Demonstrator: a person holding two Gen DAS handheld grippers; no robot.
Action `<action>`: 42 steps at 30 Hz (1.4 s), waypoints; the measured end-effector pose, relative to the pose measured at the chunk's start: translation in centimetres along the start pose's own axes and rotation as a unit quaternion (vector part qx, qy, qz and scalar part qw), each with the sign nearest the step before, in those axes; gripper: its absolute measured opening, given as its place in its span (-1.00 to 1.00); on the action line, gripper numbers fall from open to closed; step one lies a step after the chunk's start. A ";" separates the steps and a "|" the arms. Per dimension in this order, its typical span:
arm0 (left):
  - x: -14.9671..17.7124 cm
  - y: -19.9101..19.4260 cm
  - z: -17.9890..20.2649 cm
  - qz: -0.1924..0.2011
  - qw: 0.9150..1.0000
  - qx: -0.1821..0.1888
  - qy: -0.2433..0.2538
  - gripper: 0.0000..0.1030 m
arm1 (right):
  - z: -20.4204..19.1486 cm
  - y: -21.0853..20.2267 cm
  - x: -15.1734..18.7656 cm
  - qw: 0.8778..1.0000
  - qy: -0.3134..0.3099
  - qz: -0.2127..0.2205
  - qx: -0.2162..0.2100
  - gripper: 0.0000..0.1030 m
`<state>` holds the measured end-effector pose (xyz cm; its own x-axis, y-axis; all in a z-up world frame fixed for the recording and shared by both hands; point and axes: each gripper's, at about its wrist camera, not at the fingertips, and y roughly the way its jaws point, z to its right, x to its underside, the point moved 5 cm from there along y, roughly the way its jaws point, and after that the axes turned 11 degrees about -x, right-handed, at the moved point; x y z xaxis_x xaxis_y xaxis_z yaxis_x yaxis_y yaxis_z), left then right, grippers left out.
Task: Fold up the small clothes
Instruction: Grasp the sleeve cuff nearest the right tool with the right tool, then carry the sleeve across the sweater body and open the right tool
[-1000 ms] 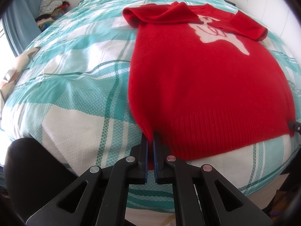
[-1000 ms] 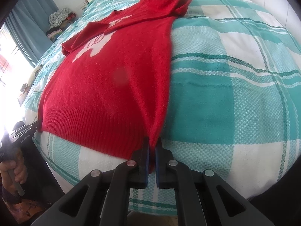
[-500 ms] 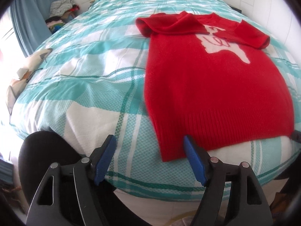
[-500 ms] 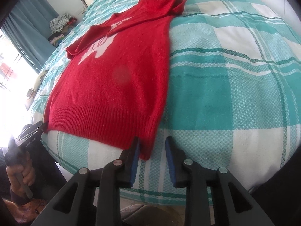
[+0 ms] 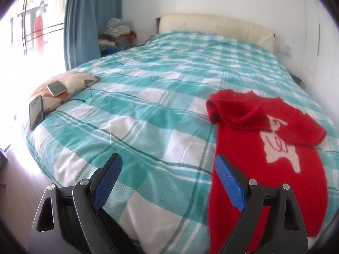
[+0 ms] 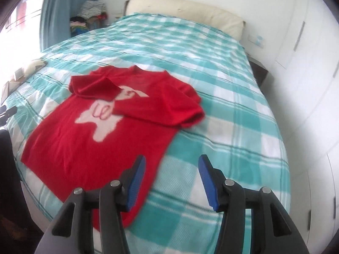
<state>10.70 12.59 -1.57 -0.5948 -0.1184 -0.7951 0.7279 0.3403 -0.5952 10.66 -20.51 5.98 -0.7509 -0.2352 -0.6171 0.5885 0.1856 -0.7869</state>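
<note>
A red sweater (image 6: 84, 148) lies flat on the checked bed (image 6: 222, 137), both sleeves folded in over its chest. The left gripper (image 5: 167, 180) and right gripper (image 6: 171, 180) hang above its lower corners, jaws just opened wide, nothing between them.

Two phones (image 5: 56, 88) rest on a patterned cushion (image 5: 70, 83) at the checked bedspread's (image 5: 148, 97) edge, near a blue curtain (image 5: 93, 19).
</note>
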 end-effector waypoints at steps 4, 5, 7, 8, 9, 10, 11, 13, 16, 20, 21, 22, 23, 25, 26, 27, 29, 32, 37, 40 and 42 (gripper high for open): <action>1.7 2.5 0.2 -0.047 0.999 -0.014 0.022 0.75 | -4.0 8.0 -3.6 0.994 -0.067 -0.037 -0.080 0.00; 1.7 2.5 0.0 -0.049 0.999 -0.003 0.010 0.75 | -4.8 9.8 -4.1 0.991 -0.085 -0.043 -0.092 0.00; 1.7 2.7 -0.4 -0.053 0.999 -0.002 -0.004 0.75 | -6.3 13.1 -4.5 0.987 -0.116 -0.053 -0.095 0.00; 1.7 2.9 -0.4 -0.057 0.998 -0.004 -0.004 0.75 | -6.6 14.7 -4.8 0.986 -0.127 -0.058 -0.093 -0.01; 1.8 3.1 -0.4 -0.062 0.998 -0.004 -0.005 0.75 | -6.6 16.3 -4.8 0.985 -0.130 -0.065 -0.094 0.00; 1.9 3.2 -0.4 -0.067 0.998 -0.002 -0.007 0.75 | -6.4 17.8 -4.8 0.985 -0.128 -0.074 -0.091 -0.01; 2.0 3.3 -0.4 -0.071 0.997 0.001 -0.009 0.75 | -6.0 19.2 -4.9 0.985 -0.123 -0.081 -0.085 -0.02; 2.1 3.5 -0.4 -0.077 0.997 0.004 -0.011 0.75 | -4.9 20.8 -5.0 0.988 -0.100 -0.082 -0.088 -0.26; 2.2 3.7 -0.4 -0.085 0.996 0.006 -0.014 0.75 | -2.3 19.9 -5.6 0.992 -0.039 -0.062 -0.099 -0.82; 2.4 4.1 -0.4 -0.098 0.995 0.014 -0.020 0.75 | 3.7 14.4 -6.6 0.998 0.025 0.005 -0.063 -0.84; 2.4 4.2 -0.5 -0.101 0.994 0.016 -0.023 0.75 | 6.0 12.5 -6.5 0.997 0.051 0.024 -0.049 -0.84; 2.5 4.2 -0.6 -0.104 0.994 0.017 -0.028 0.75 | 8.4 10.4 -6.2 0.995 0.078 0.044 -0.031 -0.84; 2.5 4.3 -0.8 -0.107 0.994 0.018 -0.033 0.75 | 11.2 8.3 -5.5 0.992 0.107 0.065 -0.006 -0.84; 2.6 4.5 -1.1 -0.113 0.992 0.019 -0.044 0.75 | 16.8 4.0 -3.4 0.978 0.172 0.105 0.046 -0.84; 2.7 4.6 -1.3 -0.116 0.992 0.020 -0.049 0.75 | 19.5 2.1 -1.7 0.968 0.210 0.121 0.072 -0.84; 2.7 4.7 -1.3 -0.119 0.991 0.021 -0.052 0.75 | 21.8 0.5 0.0 0.956 0.245 0.132 0.092 -0.84; 2.9 4.8 -1.2 -0.123 0.991 0.018 -0.051 0.75 | 25.5 -1.5 3.6 0.934 0.310 0.140 0.110 -0.84; 3.1 4.9 -0.8 -0.121 0.992 0.011 -0.040 0.75 | 28.9 -2.4 7.9 0.905 0.382 0.144 0.121 -0.84; 3.3 4.8 -0.5 -0.116 0.993 0.002 -0.028 0.75 | 30.8 -2.0 12.7 0.863 0.459 0.176 0.116 -0.84; 3.3 4.7 -0.6 -0.116 0.993 0.002 -0.028 0.75 | 31.3 -1.3 14.8 0.839 0.505 0.188 0.077 -0.84; 3.3 4.8 -0.5 -0.118 0.993 -0.001 -0.026 0.75 | 31.8 -0.7 15.3 0.830 0.522 0.192 0.043 -0.79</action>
<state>12.05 14.28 -7.02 -0.7304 -0.2425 -0.6385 0.5701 0.2985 -0.7654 8.26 -54.56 -2.91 -0.3282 0.7881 -0.5208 0.8298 -0.0229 -0.5576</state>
